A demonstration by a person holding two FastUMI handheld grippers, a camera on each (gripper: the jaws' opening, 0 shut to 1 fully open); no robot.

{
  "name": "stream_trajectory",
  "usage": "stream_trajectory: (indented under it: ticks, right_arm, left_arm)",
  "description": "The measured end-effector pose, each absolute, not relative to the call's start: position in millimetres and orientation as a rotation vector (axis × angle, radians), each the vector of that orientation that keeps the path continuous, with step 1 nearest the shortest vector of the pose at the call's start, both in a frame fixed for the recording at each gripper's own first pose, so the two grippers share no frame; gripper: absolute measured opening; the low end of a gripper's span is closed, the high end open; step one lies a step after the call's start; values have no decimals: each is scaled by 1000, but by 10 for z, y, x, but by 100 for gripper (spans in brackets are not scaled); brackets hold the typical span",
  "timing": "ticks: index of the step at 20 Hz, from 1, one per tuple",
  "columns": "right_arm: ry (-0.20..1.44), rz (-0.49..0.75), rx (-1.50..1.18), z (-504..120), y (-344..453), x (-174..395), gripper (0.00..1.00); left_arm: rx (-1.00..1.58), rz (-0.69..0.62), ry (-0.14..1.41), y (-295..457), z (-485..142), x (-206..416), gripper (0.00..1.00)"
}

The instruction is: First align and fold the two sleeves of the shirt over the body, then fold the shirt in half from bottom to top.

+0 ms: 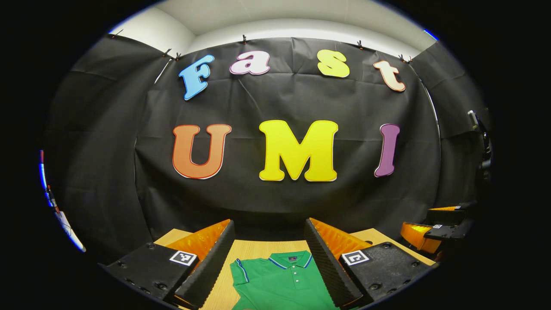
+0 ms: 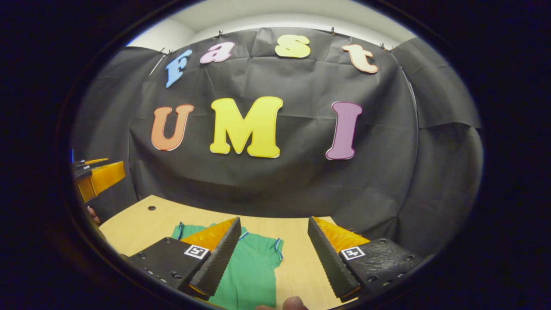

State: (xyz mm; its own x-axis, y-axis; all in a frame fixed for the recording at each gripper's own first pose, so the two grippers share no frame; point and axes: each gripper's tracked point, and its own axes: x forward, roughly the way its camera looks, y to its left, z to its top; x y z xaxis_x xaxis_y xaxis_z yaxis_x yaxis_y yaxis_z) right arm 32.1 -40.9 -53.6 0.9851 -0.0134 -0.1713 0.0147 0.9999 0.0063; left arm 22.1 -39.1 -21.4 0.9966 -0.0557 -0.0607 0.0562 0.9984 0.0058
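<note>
Both grippers, left and right, hover above the green shirt, fingers spread and empty, probably lining up sleeve grabs.

Green polo shirt flat on table, unfolded.

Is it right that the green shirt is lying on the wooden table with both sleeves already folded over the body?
No. The green shirt does lie on the wooden table, but the sleeves are not folded: the left gripper view shows one spread out, the right gripper view the other.
</note>
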Motion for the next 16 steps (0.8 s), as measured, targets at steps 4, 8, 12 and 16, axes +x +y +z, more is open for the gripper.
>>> stream_trajectory:
  ticks: [4,8,12,16]
  right_arm:
    - [271,-12,35,-871,-501,543,95]
    - [351,1,28,-1229,-542,833,95]
    - [432,31,42,-1606,-599,1184,95]
    - [523,68,37,-2143,-636,1522,95]
  left_arm:
    - [12,-40,79,-396,-274,251,100]
    - [13,-36,122,-483,-386,299,100]
    - [3,3,152,-540,-492,394,100]
    - [7,60,187,-570,-594,479,100]
